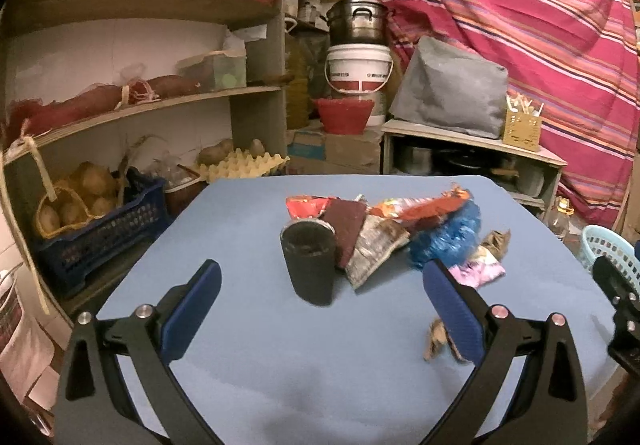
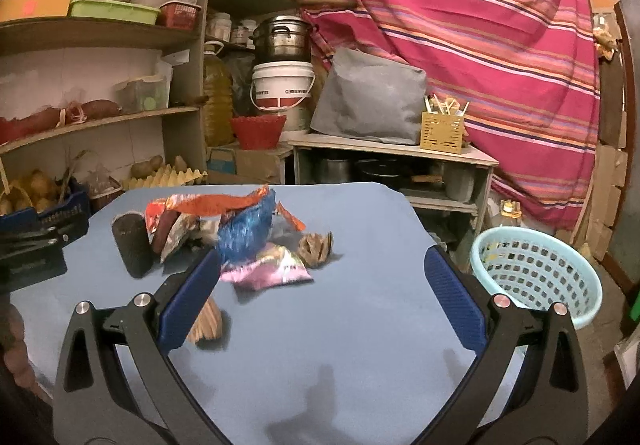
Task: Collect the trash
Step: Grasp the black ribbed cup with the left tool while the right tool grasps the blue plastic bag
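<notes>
A pile of trash lies on the blue table [image 1: 248,345]: a dark paper cup [image 1: 310,261], an orange-red snack bag [image 1: 420,207], a blue crinkled wrapper [image 1: 452,235], a pink wrapper [image 1: 478,271] and a brown scrap [image 1: 436,339]. My left gripper [image 1: 324,309] is open and empty, just in front of the cup. In the right wrist view the cup [image 2: 132,245], blue wrapper [image 2: 246,231], pink wrapper [image 2: 270,267] and brown scrap [image 2: 208,321] show. My right gripper [image 2: 324,305] is open and empty, near the pink wrapper. A light blue basket [image 2: 536,273] stands right of the table.
Shelves with potatoes in a dark blue crate [image 1: 100,233] and an egg tray [image 1: 244,163] stand at the left. A low shelf [image 2: 396,155] with pots, a white bucket [image 1: 358,69] and a striped cloth [image 1: 520,25] are behind the table.
</notes>
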Demonstrator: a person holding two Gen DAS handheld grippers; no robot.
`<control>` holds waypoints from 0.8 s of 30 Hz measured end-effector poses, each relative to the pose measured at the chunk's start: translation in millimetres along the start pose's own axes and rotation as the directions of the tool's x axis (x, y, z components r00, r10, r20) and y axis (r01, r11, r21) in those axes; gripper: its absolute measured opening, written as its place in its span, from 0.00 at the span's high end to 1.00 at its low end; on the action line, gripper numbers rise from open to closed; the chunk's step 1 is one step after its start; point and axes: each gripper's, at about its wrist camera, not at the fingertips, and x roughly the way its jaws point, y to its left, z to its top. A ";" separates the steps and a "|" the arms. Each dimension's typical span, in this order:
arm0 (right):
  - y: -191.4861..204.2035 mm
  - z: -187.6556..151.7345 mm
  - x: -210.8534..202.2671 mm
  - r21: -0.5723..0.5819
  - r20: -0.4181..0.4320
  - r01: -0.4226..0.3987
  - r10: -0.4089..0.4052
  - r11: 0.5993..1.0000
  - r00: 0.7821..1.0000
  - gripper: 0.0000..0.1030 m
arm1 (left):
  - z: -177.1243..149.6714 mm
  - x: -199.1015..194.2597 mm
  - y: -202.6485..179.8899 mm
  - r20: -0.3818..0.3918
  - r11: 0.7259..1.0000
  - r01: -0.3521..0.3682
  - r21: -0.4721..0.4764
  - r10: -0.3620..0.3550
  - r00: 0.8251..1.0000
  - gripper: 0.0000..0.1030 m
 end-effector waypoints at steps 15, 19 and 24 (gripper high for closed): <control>4.1 14.5 120.9 -0.054 -0.194 0.003 -0.013 0.999 0.981 0.04 | 0.1 102.3 16.8 -0.153 0.999 -0.013 0.034 0.018 0.988 0.04; 1.1 15.1 138.8 -0.009 -0.231 -0.022 0.020 1.000 0.973 0.04 | -0.7 113.1 18.5 -0.166 0.999 0.000 0.032 0.006 0.986 0.04; 16.2 19.9 147.1 0.003 -0.236 -0.065 0.064 0.998 0.970 0.04 | -5.9 126.5 14.4 -0.196 0.998 -0.012 0.060 0.023 0.980 0.04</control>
